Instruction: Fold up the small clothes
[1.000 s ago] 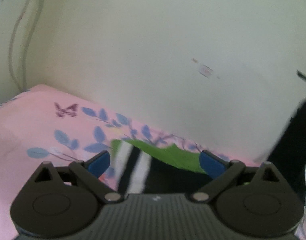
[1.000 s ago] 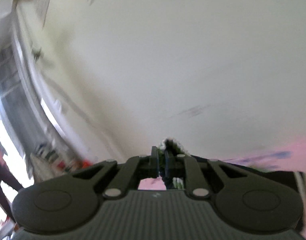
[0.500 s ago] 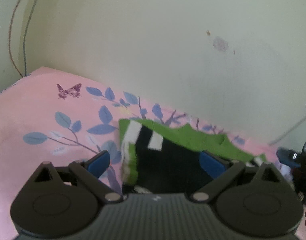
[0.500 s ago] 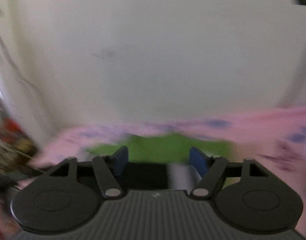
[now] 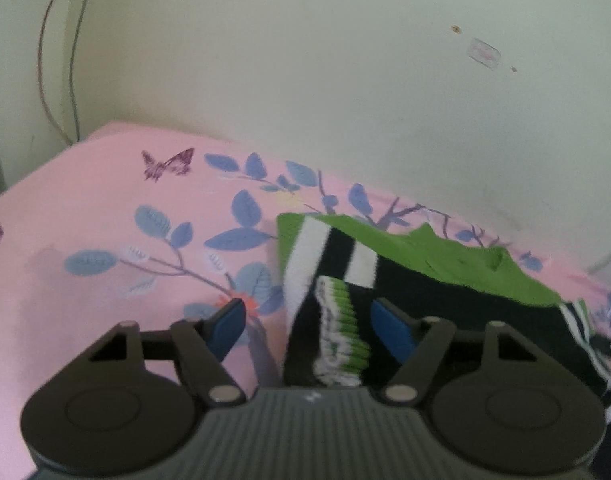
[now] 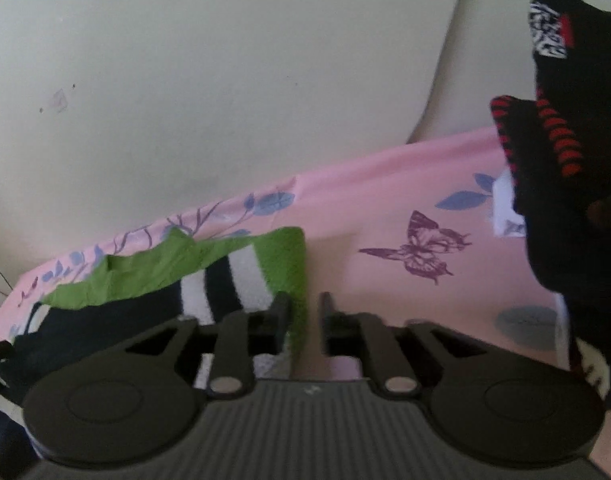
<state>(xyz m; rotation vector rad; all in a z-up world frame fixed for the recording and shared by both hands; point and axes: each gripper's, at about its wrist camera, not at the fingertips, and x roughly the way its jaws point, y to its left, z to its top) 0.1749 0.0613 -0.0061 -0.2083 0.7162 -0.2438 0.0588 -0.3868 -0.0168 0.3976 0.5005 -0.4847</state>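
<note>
This looks like a bedroom in a home. The landmark is a bed covered by a pink cotton sheet printed with blue leaves and purple butterflies, and it fills the lower part of both wrist views. Directly behind the bed rises a plain cream painted wall with a few small scuffs. At the bed's far left corner, thin cables hang down the wall. On the sheet lies a small green, black and white striped knitted garment, and at the bed's right side sits a pile of black clothes with red trim.
</note>
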